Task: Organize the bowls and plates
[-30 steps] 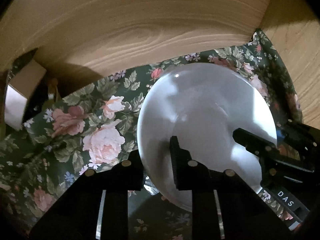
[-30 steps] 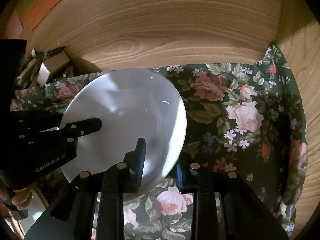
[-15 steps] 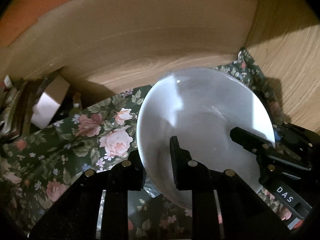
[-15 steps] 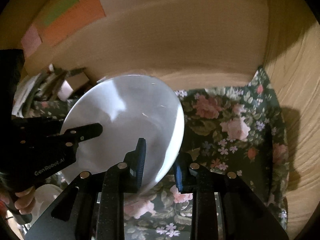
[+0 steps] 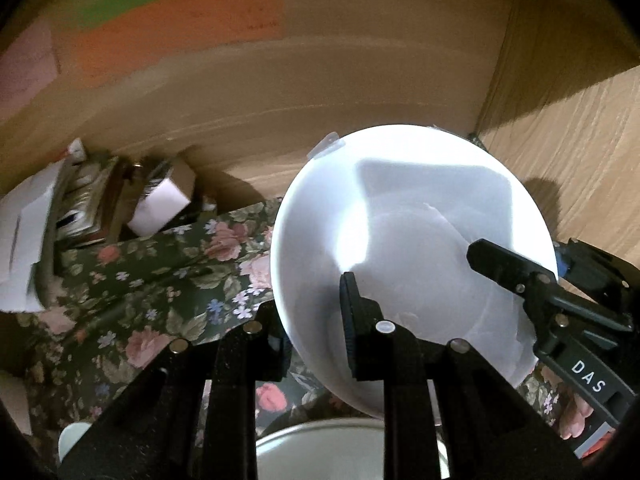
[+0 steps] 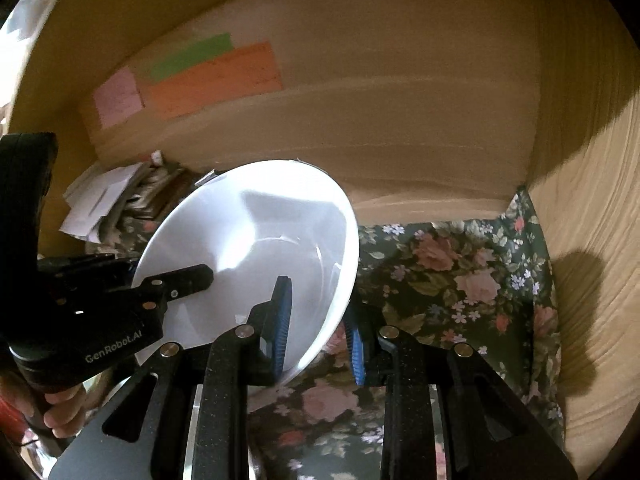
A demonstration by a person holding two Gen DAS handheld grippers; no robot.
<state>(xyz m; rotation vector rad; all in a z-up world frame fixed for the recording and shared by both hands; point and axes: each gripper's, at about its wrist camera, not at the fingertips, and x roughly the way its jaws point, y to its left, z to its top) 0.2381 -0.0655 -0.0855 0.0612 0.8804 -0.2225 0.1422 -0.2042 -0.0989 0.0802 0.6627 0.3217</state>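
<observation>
A white plate [image 5: 412, 220] hangs tilted above the floral cloth [image 5: 160, 292], carried by both grippers. My left gripper [image 5: 312, 328] is shut on its near-left rim, one finger on top and one beneath. In the right wrist view the same plate [image 6: 260, 240] leans up to the left, and my right gripper [image 6: 318, 332] is shut on its lower right rim with blue-padded fingers. Each view also shows the other tool: the right gripper [image 5: 520, 280] and the left gripper [image 6: 180, 280]. A second pale round dish [image 5: 340, 440] lies below, partly hidden by my fingers.
Wooden walls [image 6: 400, 128] enclose the back and the right side [image 6: 592, 264]. Papers and small boxes [image 5: 120, 208] are piled at the back left. Coloured paper notes [image 6: 208, 76] stick to the back wall. The floral cloth [image 6: 460, 280] lies bare on the right.
Both grippers have risen and drawn back with the plate, which now sits higher above the cloth. The coloured notes, the paper pile and a dish below have come into view.
</observation>
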